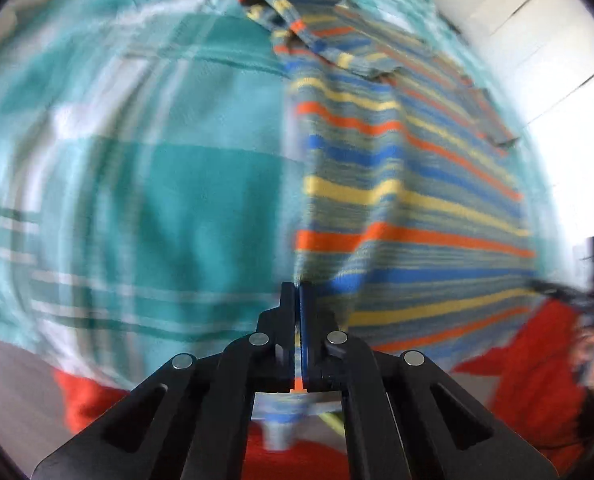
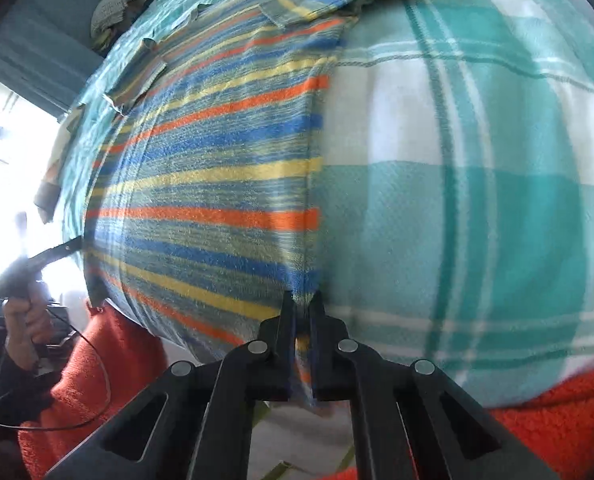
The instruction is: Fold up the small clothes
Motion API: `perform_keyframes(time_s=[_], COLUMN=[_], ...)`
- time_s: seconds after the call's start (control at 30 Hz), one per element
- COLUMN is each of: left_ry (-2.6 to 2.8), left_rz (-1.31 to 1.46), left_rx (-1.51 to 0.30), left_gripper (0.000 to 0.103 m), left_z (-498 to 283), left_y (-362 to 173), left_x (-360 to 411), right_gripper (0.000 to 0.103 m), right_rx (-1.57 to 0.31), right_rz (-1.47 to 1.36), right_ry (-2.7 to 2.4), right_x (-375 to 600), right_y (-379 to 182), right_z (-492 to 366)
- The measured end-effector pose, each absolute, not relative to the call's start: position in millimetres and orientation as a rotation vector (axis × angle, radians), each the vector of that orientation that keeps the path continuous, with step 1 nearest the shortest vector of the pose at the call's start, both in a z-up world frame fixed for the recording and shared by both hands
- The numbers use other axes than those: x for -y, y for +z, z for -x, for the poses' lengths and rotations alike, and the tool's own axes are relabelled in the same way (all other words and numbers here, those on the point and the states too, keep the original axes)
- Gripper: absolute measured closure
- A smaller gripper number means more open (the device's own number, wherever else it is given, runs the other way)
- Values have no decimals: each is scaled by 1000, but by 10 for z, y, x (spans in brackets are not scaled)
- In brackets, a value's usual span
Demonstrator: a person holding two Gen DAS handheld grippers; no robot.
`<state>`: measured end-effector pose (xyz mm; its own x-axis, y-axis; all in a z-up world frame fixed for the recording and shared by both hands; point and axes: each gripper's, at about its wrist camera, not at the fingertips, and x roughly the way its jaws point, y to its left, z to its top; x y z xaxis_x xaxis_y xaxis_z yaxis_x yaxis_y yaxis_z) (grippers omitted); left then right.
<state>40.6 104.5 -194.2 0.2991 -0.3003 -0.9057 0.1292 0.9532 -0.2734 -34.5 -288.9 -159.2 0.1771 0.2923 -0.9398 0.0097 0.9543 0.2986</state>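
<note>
A small striped shirt [image 1: 409, 184], blue, yellow, orange and grey, lies spread on a teal plaid blanket [image 1: 169, 184]. My left gripper [image 1: 298, 292] is shut on the shirt's near hem corner, at its left edge. In the right wrist view the same shirt [image 2: 217, 184] lies on the blanket [image 2: 477, 220]; my right gripper [image 2: 304, 300] is shut on the near hem corner at its right edge. The collar and sleeves lie at the far end. The left wrist view is motion-blurred.
Red-orange fleece [image 2: 97, 360] of the person's clothing lies below the blanket's near edge. The other hand with its gripper [image 2: 25, 280] shows at far left. A crumpled pale garment [image 2: 113, 8] sits beyond the blanket. Bright window light lies at the left.
</note>
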Motion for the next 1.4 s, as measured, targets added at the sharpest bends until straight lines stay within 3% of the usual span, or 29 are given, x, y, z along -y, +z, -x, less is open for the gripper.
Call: perform_keyframes(time_s=[0.23,0.3,0.33,0.4,0.43,0.47,0.57,0.6,0.67,0.73,0.9,0.93,0.97,1.03,1.23,1.4], left_ry=[-169,-143,-134,-90,-63,-40,9,27,51,65,93,97,104,117,106,37], left_rz=[50,7,10,31,43,56,97,119,181,224,257,251,242,228,264,261], left_rx=[-1222,-1220,-1227,-1229,-1202,-1165,-1110,-1103,-1091,-1090,-1103,-1111,-1121,-1131,-1157,-1163], left_gripper=[102,96,93,49,38,29,28,28,28,28,28,28,28,28,28,28], left_z=[-401,-397,-379,-298,-239,-175,-5,19,112,83,233,198,193,248,254,129], left_y=[-1973,-1951,-1927,-1824,-1742,-1652,-1440,-1400,-1324,-1319,-1283,-1315,-1337,-1358,-1449,-1457], left_x=[-926,-862,-871,-959,-1017,-1073,-1240,-1280,-1436,-1372,-1420,-1409,-1403,-1435,-1451,-1158], right_gripper=[99,98,92,69,55,53,50,47,31,28,29,37,68,97,97,97], right_rx=[-1423,-1424,-1424,-1450,-1439,-1402,-1251,-1183,-1059,-990,-968,-1024,-1069,-1044,-859,-893], right_rz=[-254,-280,-294,-309,-289,-249,27,115,215,283,397,360,297,122,-310,-547], right_ry=[109,107,121,146,142,132,93,99,175,261,254,234,218,174,-67,-223], right_x=[2927,2968,2984,3070,3158,3219,3237,3184,3015,2800,2321,2356,2443,2777,4486,5610], right_y=[-1820,-1791,-1759,-1647,-1523,-1362,-837,-693,-549,-610,-1383,-1554,-1659,-1579,-962,-1139], right_z=[334,333,337,353,354,334,63,-82,-439,-769,-1613,-1752,-1848,-1869,-1231,-745])
